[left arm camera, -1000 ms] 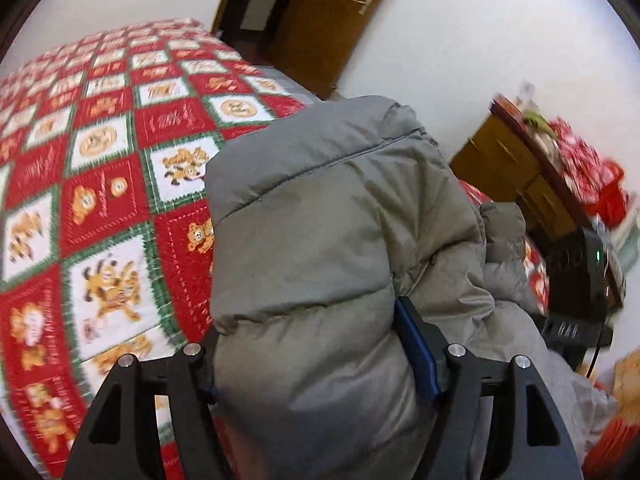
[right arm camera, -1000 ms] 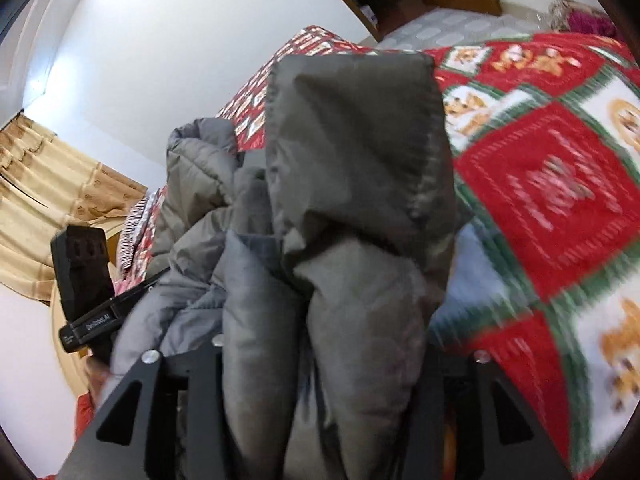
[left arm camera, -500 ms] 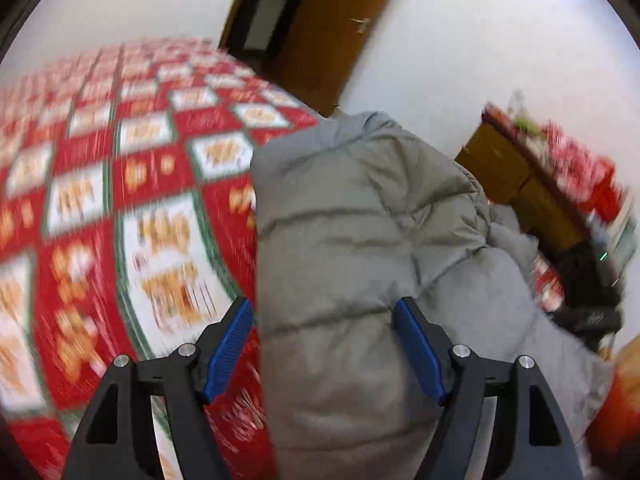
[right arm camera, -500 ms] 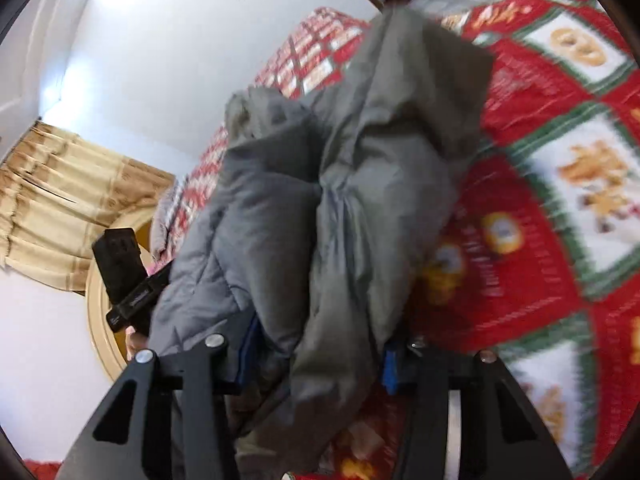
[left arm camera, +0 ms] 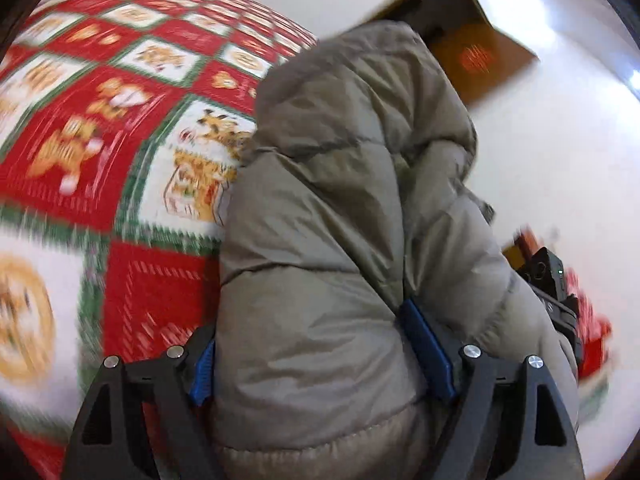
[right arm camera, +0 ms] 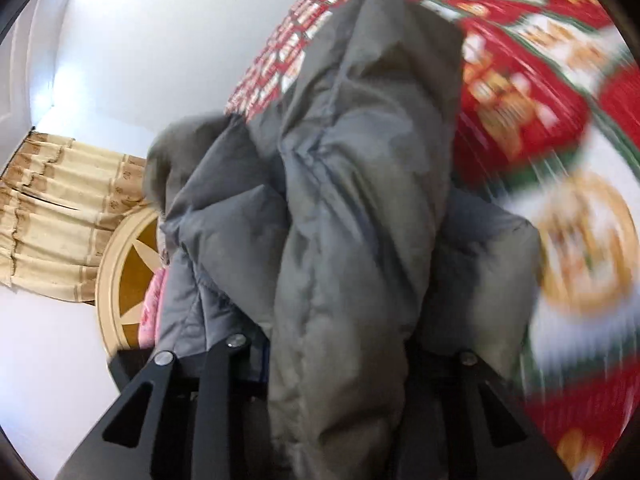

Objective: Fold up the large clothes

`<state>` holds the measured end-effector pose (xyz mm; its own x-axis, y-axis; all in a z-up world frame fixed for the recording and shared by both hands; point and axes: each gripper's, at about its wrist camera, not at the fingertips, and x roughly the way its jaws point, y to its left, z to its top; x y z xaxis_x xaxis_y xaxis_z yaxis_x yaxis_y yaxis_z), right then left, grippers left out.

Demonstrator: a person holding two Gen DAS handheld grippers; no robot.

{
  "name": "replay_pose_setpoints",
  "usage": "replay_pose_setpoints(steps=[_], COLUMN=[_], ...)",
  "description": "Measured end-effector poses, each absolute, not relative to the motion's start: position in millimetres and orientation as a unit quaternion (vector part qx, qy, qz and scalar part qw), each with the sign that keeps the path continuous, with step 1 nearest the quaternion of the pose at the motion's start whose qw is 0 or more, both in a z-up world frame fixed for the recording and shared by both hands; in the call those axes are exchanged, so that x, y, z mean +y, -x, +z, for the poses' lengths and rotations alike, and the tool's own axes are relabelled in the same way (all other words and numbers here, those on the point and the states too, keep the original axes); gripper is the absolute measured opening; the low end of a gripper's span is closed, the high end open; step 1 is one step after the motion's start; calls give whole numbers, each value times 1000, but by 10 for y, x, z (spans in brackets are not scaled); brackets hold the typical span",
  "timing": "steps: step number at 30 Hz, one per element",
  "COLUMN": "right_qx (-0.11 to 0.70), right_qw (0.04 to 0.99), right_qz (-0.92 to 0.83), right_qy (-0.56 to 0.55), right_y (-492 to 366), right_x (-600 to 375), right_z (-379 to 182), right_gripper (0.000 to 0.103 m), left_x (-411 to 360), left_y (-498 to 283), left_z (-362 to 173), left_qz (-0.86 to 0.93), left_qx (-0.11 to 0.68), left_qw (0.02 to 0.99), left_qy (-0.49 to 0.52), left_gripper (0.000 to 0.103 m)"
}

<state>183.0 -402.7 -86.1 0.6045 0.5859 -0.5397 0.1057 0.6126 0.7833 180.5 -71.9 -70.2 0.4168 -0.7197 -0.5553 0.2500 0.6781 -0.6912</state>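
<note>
A grey puffer jacket [left arm camera: 352, 200] hangs over a bed with a red, white and green patterned cover [left arm camera: 120, 140]. My left gripper [left arm camera: 320, 356] is shut on a thick fold of the jacket, its blue pads [left arm camera: 428, 352] pressing the padding from both sides. My right gripper [right arm camera: 340, 360] is shut on another bunched part of the same jacket [right arm camera: 352, 200], which hides its pads. The jacket is lifted and drapes forward from both grippers. The bed cover also shows in the right wrist view [right arm camera: 560, 120].
A brown wooden door [left arm camera: 472, 52] stands beyond the bed in a white wall. The other gripper's black body [left arm camera: 556, 296] shows at the right edge. A round wooden headboard [right arm camera: 128, 276] and beige curtains [right arm camera: 60, 208] lie to the left in the right wrist view.
Both grippers have swung with the jacket, and the views are blurred by motion. The left gripper, open around the fabric half a second ago, is now closed on it.
</note>
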Motion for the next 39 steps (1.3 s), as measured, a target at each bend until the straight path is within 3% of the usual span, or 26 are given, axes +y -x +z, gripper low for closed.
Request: replay_pose_setpoints(steps=[5,11,12,19,21,22,28,31,35,39], right_qx=[430,412,406,367,387,398,419,415,384,327], right_qw=[807,849,856,888,877,868,825,819,875,927], right_qz=[154,102,90,68,56,62,84,90,61,10], right_qy=[-373,-314,-308,-269,-279,-291,-371,-385,-289,-183], right_y=[-1783,-1116,-1000,-459,-286,-417,-631,-628,-505,-590], right_x=[-4117,-4091,-4112,-3868,-3774,-3675,-3476,-3590,-3746,-3734], right_z=[-902,-542,-471,58,-113,-197,-856,-858,-291,304], right_gripper=[36,69,70,70,50,20,13,15,35,42], left_x=[-753,-440,-358,-490,-580,-476,-838,-976,-768,-510], left_y=[-1751,-1946,-1955,-2267,-2392,-2420,-2804,-2798,-2714,-2687], left_z=[-680,-507,-403,98,82,56,79,-35,30,203], left_qz=[-301,-345,-344,-331,-312,-307,-308,-311,-324,-302], left_qx=[440,471,457,409,404,403,404,416,411,395], left_qw=[808,776,788,846,859,861,860,854,852,866], left_qy=[252,240,229,90,46,40,43,15,35,51], left_gripper=[82,82,82,82,82,82,82,83,83,83])
